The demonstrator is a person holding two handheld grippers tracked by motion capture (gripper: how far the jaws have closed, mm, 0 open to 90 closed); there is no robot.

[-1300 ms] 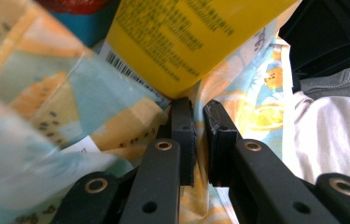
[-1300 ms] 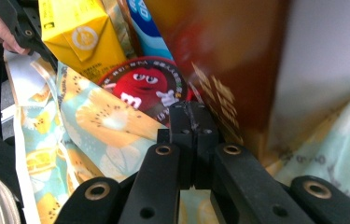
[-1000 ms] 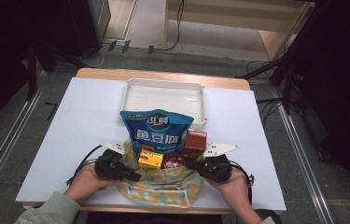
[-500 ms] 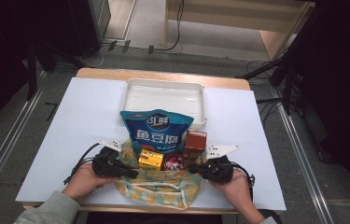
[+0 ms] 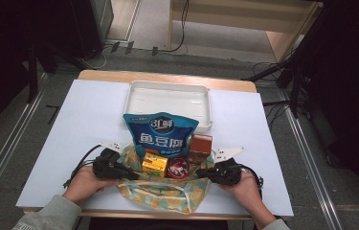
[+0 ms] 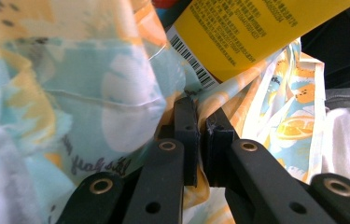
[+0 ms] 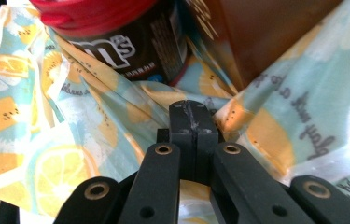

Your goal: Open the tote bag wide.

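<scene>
bag (image 5: 160,189) sits at the near edge of the table (image 5: 72,124), a patterned cloth one with lemon print, mouth open upward. left gripper (image 5: 119,168) clamps the bag's left rim; its jaws have just been closing, and in the left gripper view the fabric (image 6: 200,119) is pinched between them. right gripper (image 5: 206,171) grips the right rim, jaws fully closed on cloth (image 7: 238,112). inside the bag: blue snack pouch (image 5: 160,134) standing upright at the back, yellow box (image 5: 154,163) in front left, red-lidded jar (image 5: 179,166) beside it, brown box (image 5: 200,144) on the right. jar label looks like candy, print too blurred to be sure. white tray (image 5: 141,91) lies just behind the bag, touching or nearly touching the pouch top.
</scene>
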